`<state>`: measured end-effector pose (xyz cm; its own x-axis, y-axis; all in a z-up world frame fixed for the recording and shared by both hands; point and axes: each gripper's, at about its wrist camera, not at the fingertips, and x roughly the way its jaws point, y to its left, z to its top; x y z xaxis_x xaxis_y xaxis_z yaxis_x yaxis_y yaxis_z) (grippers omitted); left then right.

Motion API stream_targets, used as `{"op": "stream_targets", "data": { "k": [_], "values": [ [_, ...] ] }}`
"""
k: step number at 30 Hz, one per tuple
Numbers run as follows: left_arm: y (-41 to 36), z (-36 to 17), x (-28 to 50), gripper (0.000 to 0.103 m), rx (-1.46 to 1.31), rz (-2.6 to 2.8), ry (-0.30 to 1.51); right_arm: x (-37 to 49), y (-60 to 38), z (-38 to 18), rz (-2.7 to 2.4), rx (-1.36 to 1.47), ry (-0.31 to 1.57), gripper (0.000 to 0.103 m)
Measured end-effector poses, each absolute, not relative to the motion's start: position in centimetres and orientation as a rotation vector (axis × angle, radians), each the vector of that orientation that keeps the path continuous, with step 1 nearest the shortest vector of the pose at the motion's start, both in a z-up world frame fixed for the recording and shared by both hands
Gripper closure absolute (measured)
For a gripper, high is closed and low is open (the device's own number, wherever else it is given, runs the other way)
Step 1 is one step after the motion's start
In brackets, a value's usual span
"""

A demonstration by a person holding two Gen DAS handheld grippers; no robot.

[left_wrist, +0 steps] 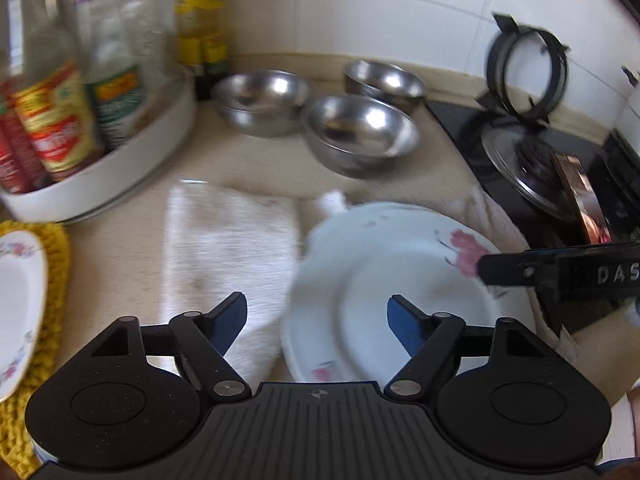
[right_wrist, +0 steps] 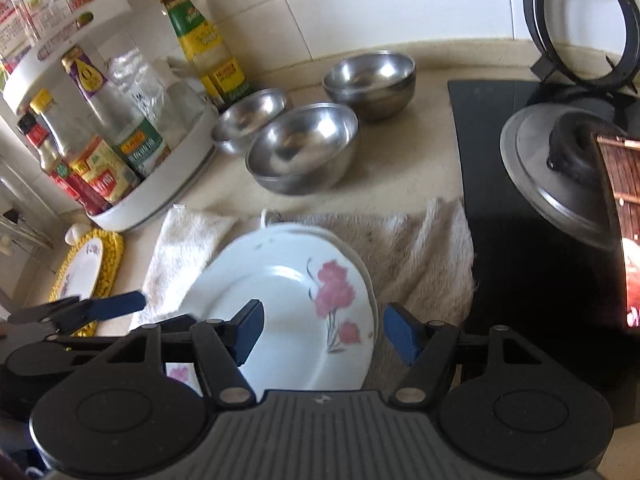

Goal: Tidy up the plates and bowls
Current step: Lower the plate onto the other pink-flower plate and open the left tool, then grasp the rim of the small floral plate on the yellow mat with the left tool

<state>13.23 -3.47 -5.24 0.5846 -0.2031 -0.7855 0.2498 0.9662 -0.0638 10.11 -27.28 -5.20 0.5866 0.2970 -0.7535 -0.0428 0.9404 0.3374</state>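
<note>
Both my grippers hang open and empty: left gripper point(left_wrist: 316, 320), right gripper point(right_wrist: 324, 334) over the white pink-flowered china plates point(right_wrist: 296, 304), stacked on the beige towel point(right_wrist: 420, 256) probably for drying; three steel bowls point(right_wrist: 304, 148) wait behind.

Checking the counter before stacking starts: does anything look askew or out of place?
Yes. The pan support stands on edge against the wall tiles instead of lying on the hob, and the flowered plates sit offset on the rumpled towel.
</note>
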Motion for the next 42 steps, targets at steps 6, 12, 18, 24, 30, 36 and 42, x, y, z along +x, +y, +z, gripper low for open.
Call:
{"op": "stream_targets", "data": {
  "k": [6,12,18,24,30,36,42],
  "values": [
    [0.1,-4.5,10.8,0.019,-0.073,-0.309,0.928,11.8,-24.4,-2.9,0.352,0.234,0.857,0.02],
    [2.3,-5.7,8.5,0.019,-0.292,-0.392,0.994,18.7,-19.3,-4.0,0.556,0.276,0.985,0.02],
    [1.4,-7.3,8.4,0.018,-0.316,-0.419,0.987,22.7,-15.7,-7.2,0.63,0.327,1.17,0.02],
    [2.4,-8.7,10.2,0.018,-0.416,-0.403,0.993,24.0,-13.8,-8.1,0.659,0.388,1.245,0.017],
    [4.3,-8.5,11.7,0.021,-0.373,-0.229,0.934,25.0,-10.9,-6.4,0.877,0.646,1.243,0.017],
    [7.8,-6.1,11.1,0.019,-0.297,0.037,0.812,25.0,-13.3,-3.1,0.725,0.425,1.076,0.004],
    [9.1,-4.3,9.0,0.017,-0.304,0.045,0.78,24.2,-10.9,-4.3,0.77,0.362,1.114,0.005]
  ]
}}
